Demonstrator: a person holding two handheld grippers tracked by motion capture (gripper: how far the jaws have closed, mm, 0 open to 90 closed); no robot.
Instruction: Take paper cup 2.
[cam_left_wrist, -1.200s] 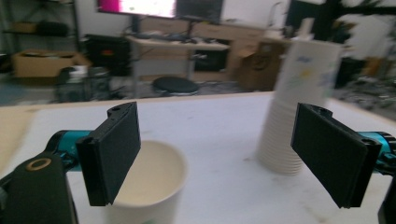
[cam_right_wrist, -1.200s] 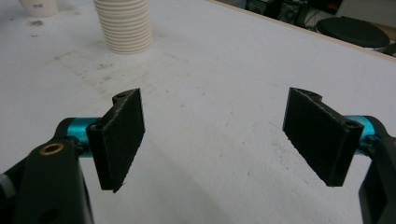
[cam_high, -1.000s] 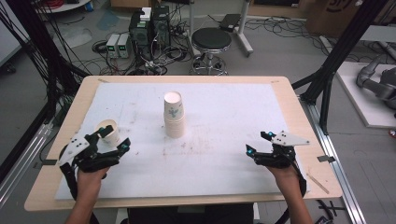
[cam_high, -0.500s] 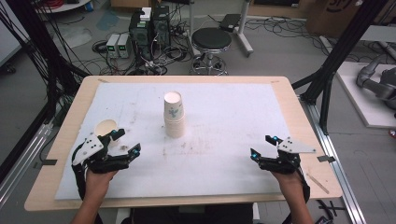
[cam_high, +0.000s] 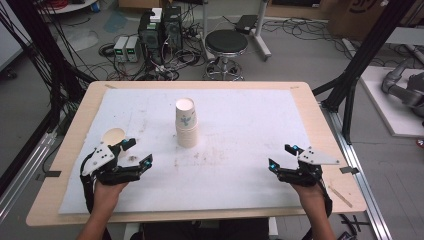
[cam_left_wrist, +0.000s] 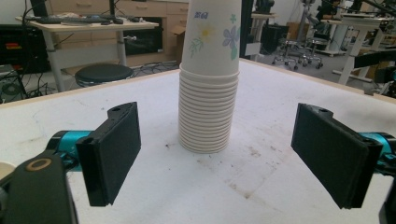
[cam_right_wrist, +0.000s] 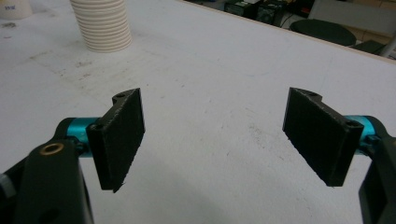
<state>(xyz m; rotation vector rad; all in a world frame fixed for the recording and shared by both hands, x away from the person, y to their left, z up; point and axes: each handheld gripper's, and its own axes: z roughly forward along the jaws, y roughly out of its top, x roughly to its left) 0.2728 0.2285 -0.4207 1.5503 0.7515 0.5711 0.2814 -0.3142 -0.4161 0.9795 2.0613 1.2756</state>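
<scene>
While both jaws gape, L gripper faces cup stack

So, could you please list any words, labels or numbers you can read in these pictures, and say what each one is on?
Nothing can be read for certain.
Top cup of the stack of paper cups: small blue print above the flower pattern, too blurred to read.
Single paper cup: faint dark print near its base, too small to read.
Cardboard box: dark marks, cut off and illegible.
</scene>
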